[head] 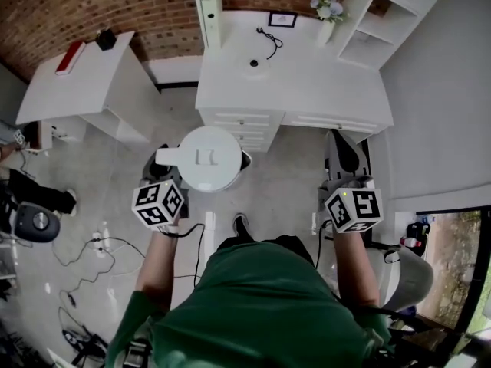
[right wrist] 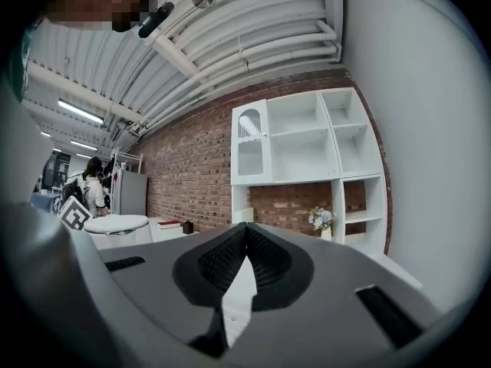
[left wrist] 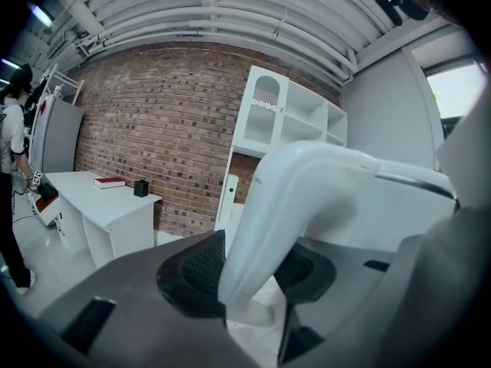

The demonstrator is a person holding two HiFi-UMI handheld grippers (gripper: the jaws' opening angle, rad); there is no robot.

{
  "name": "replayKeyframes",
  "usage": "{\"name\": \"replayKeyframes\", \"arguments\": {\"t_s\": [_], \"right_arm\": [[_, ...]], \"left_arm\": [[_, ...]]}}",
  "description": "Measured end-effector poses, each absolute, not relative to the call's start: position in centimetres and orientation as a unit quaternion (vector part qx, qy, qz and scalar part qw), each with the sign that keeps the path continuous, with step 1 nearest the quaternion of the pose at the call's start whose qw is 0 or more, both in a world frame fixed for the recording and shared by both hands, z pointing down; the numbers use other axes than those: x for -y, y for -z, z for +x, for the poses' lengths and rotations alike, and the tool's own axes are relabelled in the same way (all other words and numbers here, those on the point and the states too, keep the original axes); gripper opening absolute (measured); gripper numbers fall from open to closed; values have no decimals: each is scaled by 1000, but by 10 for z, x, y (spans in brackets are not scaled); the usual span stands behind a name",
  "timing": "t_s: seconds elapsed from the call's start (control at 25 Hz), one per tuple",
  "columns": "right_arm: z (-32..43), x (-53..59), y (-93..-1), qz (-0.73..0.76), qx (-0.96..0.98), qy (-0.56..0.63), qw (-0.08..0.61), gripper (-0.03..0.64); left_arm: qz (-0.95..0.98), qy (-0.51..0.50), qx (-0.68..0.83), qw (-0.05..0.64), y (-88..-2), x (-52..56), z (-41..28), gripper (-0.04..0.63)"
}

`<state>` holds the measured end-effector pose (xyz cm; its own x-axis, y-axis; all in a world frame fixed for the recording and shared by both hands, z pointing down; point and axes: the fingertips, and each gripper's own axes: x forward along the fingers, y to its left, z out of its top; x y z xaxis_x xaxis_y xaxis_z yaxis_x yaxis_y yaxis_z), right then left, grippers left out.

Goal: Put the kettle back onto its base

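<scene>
A white kettle (head: 209, 158) hangs over the floor in front of the white desk (head: 322, 98). My left gripper (head: 167, 169) is shut on its handle (left wrist: 280, 205), and both dark pads press the handle's sides in the left gripper view, with the kettle body (left wrist: 399, 205) to the right. The round kettle base (head: 255, 64) sits on the desk with a black cord behind it. My right gripper (head: 343, 142) is held level to the right of the kettle. It is shut (right wrist: 244, 259) with nothing between its pads. The kettle's lid (right wrist: 115, 225) shows at the left of the right gripper view.
A white side table (head: 54, 98) at the left carries a red book (head: 70, 56) and a black box (head: 106, 38). A flower vase (head: 328, 10), a picture frame (head: 282, 19) and a shelf unit (head: 383, 21) stand at the desk's back. Cables (head: 92, 244) lie on the floor. A person (left wrist: 11, 144) stands far left.
</scene>
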<state>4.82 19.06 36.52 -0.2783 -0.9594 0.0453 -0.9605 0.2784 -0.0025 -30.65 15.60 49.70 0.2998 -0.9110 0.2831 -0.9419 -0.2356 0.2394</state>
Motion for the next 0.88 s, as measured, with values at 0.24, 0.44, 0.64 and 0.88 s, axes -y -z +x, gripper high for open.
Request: {"name": "replayKeyframes", "arguments": {"t_s": [0.24, 0.44, 0.64, 0.88], "right_arm": [[35, -158, -374, 599, 800, -29, 29, 21], [40, -129, -392, 594, 803, -42, 30, 21], [44, -96, -400, 585, 809, -49, 19, 21], [58, -37, -392, 563, 825, -41, -1, 21]], "left_arm": [[783, -37, 589, 197, -505, -121, -319, 176], [778, -40, 594, 202, -515, -97, -313, 176], [774, -44, 601, 197, -515, -73, -308, 176], [758, -39, 626, 180, -498, -28, -300, 176]]}}
